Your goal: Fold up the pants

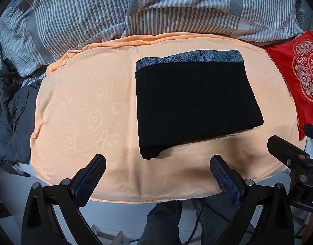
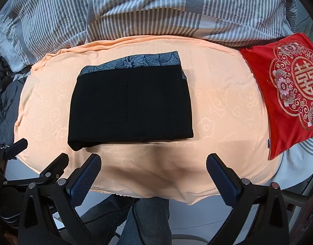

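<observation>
On the peach embossed blanket (image 1: pixel 78 102), black pants with a blue patterned lining (image 1: pixel 195 100) are seen folded flat. Left tongs (image 1: pixel 157 164) and right tongs (image 2: pixel 153 163) are held wide, gripping nothing.

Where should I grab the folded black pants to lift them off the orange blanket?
Grip the folded black pants at the near left corner, coming in low from the front; the layers bulge there into a thick, rounded edge that fingers can likely pinch.

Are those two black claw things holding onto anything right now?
No, nothing is held. The left tool and the right tool are both open over the peach blanket, short of the folded black pants, which lie free.
</observation>
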`<action>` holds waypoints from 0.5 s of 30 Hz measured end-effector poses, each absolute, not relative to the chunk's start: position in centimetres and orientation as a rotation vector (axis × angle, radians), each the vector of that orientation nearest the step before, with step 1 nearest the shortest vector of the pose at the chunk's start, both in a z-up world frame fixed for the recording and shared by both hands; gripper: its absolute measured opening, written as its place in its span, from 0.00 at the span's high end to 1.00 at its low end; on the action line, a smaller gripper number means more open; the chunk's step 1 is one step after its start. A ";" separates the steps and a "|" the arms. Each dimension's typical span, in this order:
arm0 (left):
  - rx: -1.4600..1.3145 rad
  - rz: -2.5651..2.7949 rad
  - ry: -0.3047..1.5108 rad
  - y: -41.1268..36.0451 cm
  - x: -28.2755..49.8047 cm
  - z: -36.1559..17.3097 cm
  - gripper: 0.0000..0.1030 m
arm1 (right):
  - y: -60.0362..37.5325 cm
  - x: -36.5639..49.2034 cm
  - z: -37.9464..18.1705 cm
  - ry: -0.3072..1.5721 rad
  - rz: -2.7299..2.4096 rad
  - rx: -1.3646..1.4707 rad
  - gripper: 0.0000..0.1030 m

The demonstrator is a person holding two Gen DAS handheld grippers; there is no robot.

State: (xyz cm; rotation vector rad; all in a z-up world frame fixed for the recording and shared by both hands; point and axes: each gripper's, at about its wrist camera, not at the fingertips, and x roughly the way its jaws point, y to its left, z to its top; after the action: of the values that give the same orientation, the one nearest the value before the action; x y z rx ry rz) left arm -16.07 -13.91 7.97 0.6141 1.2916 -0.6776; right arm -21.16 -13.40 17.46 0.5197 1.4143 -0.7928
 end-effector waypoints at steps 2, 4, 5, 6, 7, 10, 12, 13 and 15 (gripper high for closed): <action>0.615 -0.678 1.292 -13.9 -16.0 7.9 0.01 | -13.5 -21.1 17.4 1.416 -0.791 0.520 0.00; 0.614 -0.679 1.294 -13.9 -16.0 7.9 0.01 | -13.5 -21.1 17.4 1.417 -0.790 0.520 0.00; 0.614 -0.680 1.294 -13.9 -15.9 7.9 0.01 | -13.5 -21.1 17.4 1.416 -0.791 0.520 0.00; 0.615 -0.679 1.294 -13.9 -15.9 7.9 0.01 | -13.5 -21.1 17.4 1.416 -0.791 0.520 0.00; 0.616 -0.678 1.294 -13.9 -15.9 7.8 0.01 | -13.5 -21.1 17.4 1.416 -0.792 0.520 0.00; 0.615 -0.677 1.295 -13.9 -15.9 7.7 0.01 | -13.6 -21.1 17.4 1.416 -0.792 0.521 0.00; 0.615 -0.677 1.296 -13.9 -15.8 7.7 0.01 | -13.7 -21.0 17.3 1.418 -0.793 0.519 0.00; 0.613 -0.678 1.298 -13.8 -15.8 7.7 0.01 | -13.8 -21.0 17.3 1.418 -0.793 0.518 0.00; 0.609 -0.677 1.297 -13.8 -15.8 7.7 0.01 | -13.8 -21.0 17.3 1.419 -0.793 0.518 0.00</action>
State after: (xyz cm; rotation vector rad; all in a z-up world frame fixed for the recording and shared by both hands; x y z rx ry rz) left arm -15.83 -13.81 7.69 0.6088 1.2967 -0.6772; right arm -20.97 -13.78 17.27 0.5180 1.4193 -0.7928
